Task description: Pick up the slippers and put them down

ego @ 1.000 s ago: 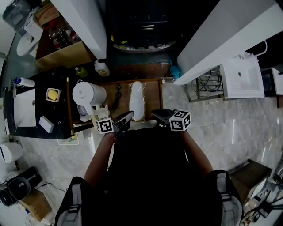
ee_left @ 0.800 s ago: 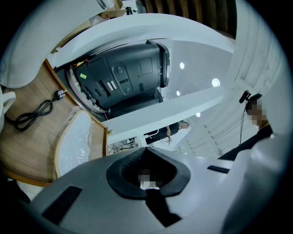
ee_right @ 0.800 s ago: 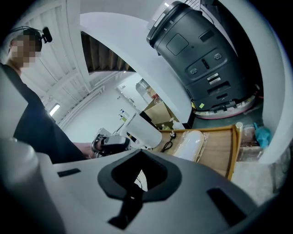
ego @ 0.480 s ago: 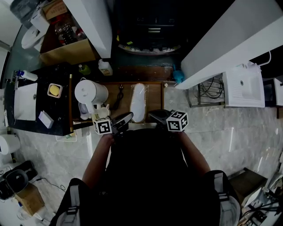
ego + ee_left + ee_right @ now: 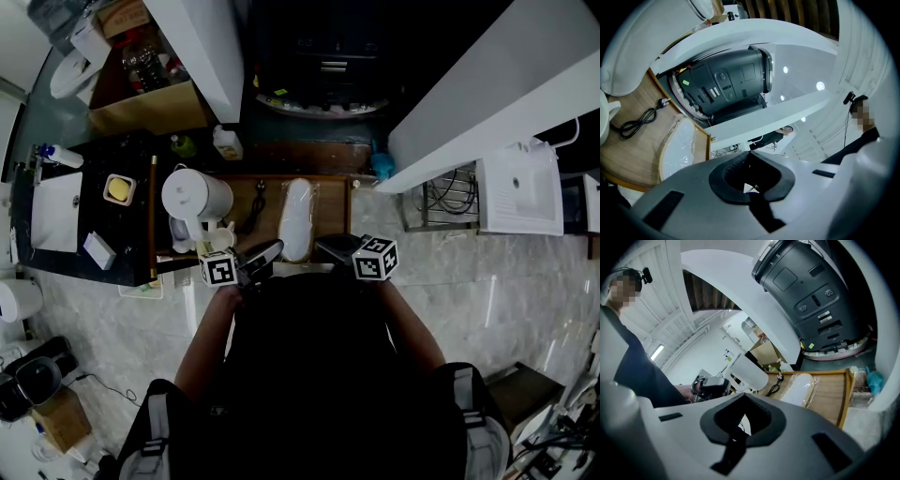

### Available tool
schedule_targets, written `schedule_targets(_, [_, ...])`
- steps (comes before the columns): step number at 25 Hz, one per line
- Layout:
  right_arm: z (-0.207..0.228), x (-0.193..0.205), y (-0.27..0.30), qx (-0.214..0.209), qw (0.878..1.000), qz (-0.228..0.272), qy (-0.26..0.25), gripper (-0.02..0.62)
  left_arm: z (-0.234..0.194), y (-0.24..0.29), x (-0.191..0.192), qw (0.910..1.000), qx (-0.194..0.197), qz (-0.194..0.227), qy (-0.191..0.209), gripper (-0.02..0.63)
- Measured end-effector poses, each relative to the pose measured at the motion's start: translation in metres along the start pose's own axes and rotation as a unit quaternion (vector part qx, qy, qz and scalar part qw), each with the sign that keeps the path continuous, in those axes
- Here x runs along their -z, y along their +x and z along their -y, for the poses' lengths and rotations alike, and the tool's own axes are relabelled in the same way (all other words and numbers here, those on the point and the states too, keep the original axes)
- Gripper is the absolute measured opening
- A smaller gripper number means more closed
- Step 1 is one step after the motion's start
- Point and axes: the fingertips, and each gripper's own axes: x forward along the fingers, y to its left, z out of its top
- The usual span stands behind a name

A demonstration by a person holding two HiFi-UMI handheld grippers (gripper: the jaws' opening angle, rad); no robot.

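One white slipper (image 5: 296, 217) in clear plastic lies lengthwise on a low wooden tray (image 5: 334, 202) in front of me. It also shows in the left gripper view as slipper (image 5: 682, 150) and in the right gripper view as slipper (image 5: 799, 387). My left gripper (image 5: 262, 255) hangs just short of the tray's near edge, left of the slipper's heel, jaws shut and empty (image 5: 750, 173). My right gripper (image 5: 336, 247) hovers to the right of the heel. Its jaws (image 5: 743, 420) look shut with nothing between them. Neither gripper touches the slipper. No second slipper is in view.
A white kettle (image 5: 192, 197) and a black power cord (image 5: 251, 208) share the tray's left part. A large black machine (image 5: 319, 56) stands behind the tray between two white panels. A teal cloth (image 5: 381, 165) lies at the tray's far right corner. The floor is marble.
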Motion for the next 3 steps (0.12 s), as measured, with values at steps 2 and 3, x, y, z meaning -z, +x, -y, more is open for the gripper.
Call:
schedule_targets(2, [0.0016, -0.0005, 0.0000, 0.001, 1.000, -0.001, 0.000, 0.006, -0.0007, 0.0009, -0.0003, 1.0000, 0.005, -0.002, 0.002, 0.012])
schedule_targets(3, [0.0025, -0.0008, -0.0001, 0.001, 1.000, -0.001, 0.000, 0.006, -0.0020, 0.0012, -0.0003, 1.0000, 0.007, -0.002, 0.004, 0.012])
